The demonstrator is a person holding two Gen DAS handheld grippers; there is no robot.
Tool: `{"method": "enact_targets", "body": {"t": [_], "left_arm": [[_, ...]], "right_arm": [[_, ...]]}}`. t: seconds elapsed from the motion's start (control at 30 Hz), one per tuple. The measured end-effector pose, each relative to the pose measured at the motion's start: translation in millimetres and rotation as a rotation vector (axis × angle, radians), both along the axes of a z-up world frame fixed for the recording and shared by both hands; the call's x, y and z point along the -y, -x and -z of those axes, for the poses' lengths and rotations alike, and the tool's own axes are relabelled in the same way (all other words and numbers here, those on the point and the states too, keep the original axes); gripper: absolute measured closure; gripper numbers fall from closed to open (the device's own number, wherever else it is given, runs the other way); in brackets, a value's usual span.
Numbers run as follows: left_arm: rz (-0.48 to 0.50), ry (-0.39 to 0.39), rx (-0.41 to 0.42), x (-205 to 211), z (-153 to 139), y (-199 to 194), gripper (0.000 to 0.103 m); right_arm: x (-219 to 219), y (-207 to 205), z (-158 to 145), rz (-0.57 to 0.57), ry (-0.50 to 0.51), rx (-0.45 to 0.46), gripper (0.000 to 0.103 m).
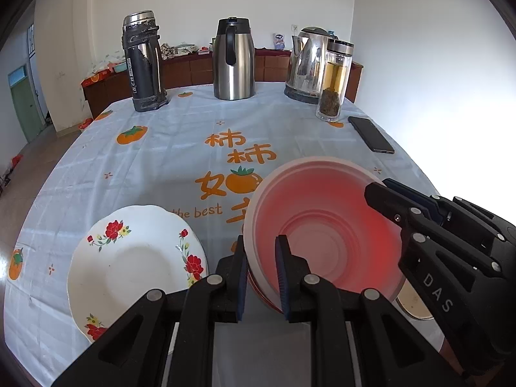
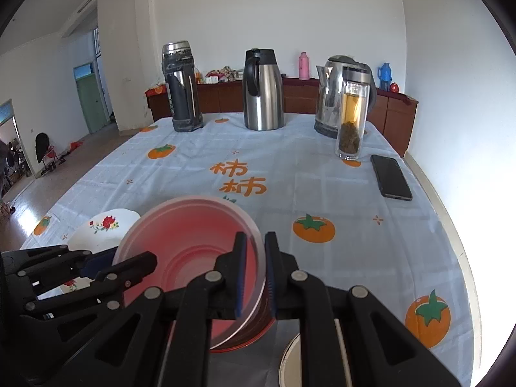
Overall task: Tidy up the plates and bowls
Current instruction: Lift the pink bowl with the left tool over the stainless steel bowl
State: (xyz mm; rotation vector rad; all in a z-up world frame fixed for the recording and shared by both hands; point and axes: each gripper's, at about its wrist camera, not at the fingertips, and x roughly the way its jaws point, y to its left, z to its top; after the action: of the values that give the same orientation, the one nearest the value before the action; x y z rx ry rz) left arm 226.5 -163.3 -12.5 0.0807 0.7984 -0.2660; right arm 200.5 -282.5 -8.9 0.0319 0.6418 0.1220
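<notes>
A translucent pink plastic bowl [image 1: 325,225] is held tilted above the table, over a red-rimmed dish beneath it [image 2: 254,338]. My left gripper [image 1: 260,271] is shut on the bowl's near-left rim. My right gripper [image 2: 256,274] is shut on its right rim; it also shows in the left wrist view [image 1: 387,200]. The bowl also shows in the right wrist view [image 2: 187,248]. A white plate with red flowers [image 1: 129,258] lies to the left on the tablecloth, partly hidden in the right wrist view [image 2: 103,225]. The rim of a metal bowl [image 2: 287,358] shows below my right gripper.
At the far table edge stand a dark thermos [image 1: 143,61], a steel carafe [image 1: 233,59], an electric kettle [image 1: 306,63] and a glass tea bottle [image 1: 333,80]. A black phone [image 1: 371,134] lies at the right. The table's right edge runs close to the wall.
</notes>
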Motion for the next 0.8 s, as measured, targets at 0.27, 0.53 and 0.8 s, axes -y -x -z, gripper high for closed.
{"method": "enact_targets", "body": {"t": [0.27, 0.53, 0.8], "left_arm": [[0.003, -0.018, -0.020, 5, 7, -2, 0.085], [0.003, -0.034, -0.040, 9, 14, -6, 0.085], [-0.003, -0.041, -0.061, 8, 19, -8, 0.085]], "right_arm": [[2, -6, 9, 0.003, 0.010, -0.030, 0.090], [4, -9, 11, 0.001, 0.014, -0.041, 0.090], [2, -12, 15, -0.014, 0.022, -0.056, 0.090]]}}
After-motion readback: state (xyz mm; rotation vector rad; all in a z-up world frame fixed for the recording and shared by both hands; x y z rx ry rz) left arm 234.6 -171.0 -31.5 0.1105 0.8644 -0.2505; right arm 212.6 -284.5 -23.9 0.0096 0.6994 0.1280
